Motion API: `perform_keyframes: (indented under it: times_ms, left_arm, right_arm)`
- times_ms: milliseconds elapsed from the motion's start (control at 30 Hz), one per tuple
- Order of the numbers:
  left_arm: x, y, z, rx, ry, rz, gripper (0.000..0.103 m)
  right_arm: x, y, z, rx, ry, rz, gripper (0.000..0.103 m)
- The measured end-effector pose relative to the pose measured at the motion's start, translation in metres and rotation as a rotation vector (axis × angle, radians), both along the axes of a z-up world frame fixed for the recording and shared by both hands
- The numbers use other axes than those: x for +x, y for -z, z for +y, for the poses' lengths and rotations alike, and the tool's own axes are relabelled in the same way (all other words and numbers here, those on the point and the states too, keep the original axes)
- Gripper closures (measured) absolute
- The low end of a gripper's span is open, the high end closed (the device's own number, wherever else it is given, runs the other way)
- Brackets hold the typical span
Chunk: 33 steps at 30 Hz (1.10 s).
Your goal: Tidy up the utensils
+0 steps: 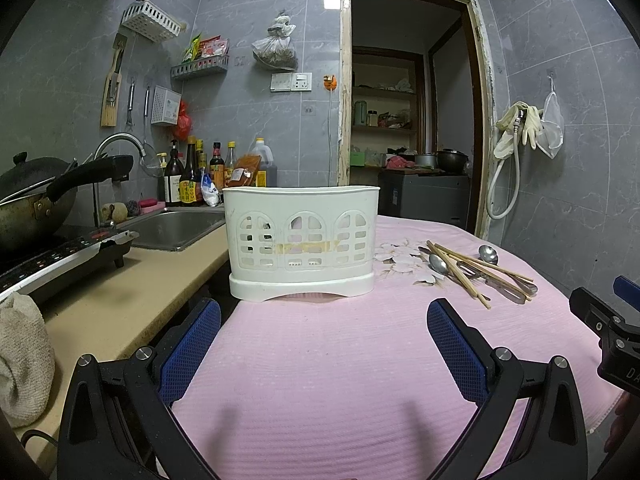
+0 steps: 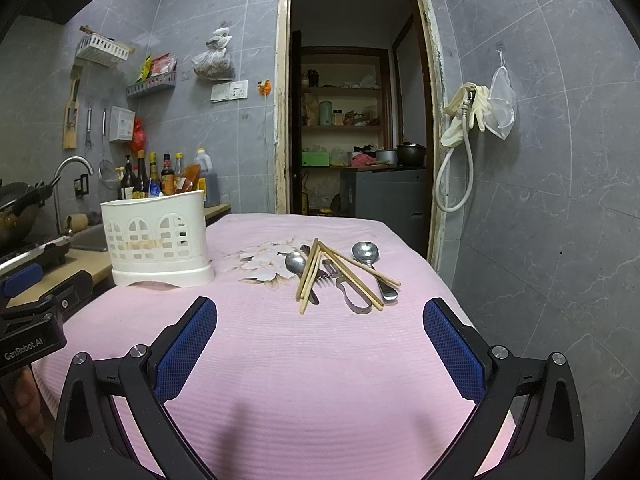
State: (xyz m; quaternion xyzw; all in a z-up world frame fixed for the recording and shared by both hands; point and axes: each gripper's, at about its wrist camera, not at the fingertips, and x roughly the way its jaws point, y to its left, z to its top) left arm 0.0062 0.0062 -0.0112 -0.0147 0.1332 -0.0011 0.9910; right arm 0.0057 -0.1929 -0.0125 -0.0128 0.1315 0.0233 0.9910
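Observation:
A white plastic utensil holder (image 1: 302, 240) (image 2: 156, 236) stands upright on the pink tablecloth (image 1: 320, 360) (image 2: 320, 360). To its right lies a loose pile: wooden chopsticks (image 2: 310, 276) (image 1: 460, 274), two metal spoons (image 2: 366, 254) (image 2: 295, 262) (image 1: 488, 255), a fork (image 2: 330, 270) and a metal peeler (image 2: 354, 298). My left gripper (image 1: 324, 316) is open, low over the cloth in front of the holder. My right gripper (image 2: 320, 316) is open, just short of the pile. Nothing sits between either pair of fingers.
A beige counter (image 1: 120, 292) with a sink (image 1: 176, 228), an induction cooker (image 1: 60, 256), a wok (image 1: 28, 200) and sauce bottles (image 1: 200, 176) runs along the left. A doorway (image 2: 352, 120) opens behind the table. A tiled wall (image 2: 540, 200) stands close on the right.

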Motion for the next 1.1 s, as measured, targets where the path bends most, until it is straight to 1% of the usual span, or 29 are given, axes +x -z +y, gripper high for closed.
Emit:
perform_keyframes:
  times_ms: [700,833,867,1100]
  left_arm:
    - [0.004,0.010,0.004,0.006,0.002,0.009,0.002]
    - [0.007,0.008,0.002,0.018,-0.001,0.015,0.002]
    - [0.009,0.003,-0.002,0.022,-0.004,0.020,0.002]
    - [0.021,-0.006,-0.006,0.043,-0.025,0.032,0.002]
  right_arm:
    - [0.000,0.001,0.002,0.001,-0.001,0.004,0.000]
    - [0.001,0.001,0.002,-0.003,0.000,0.000,0.000]
    - [0.001,0.002,0.003,-0.005,-0.002,-0.001,0.000]
    - [0.004,-0.001,0.001,-0.028,-0.004,-0.011,0.000]
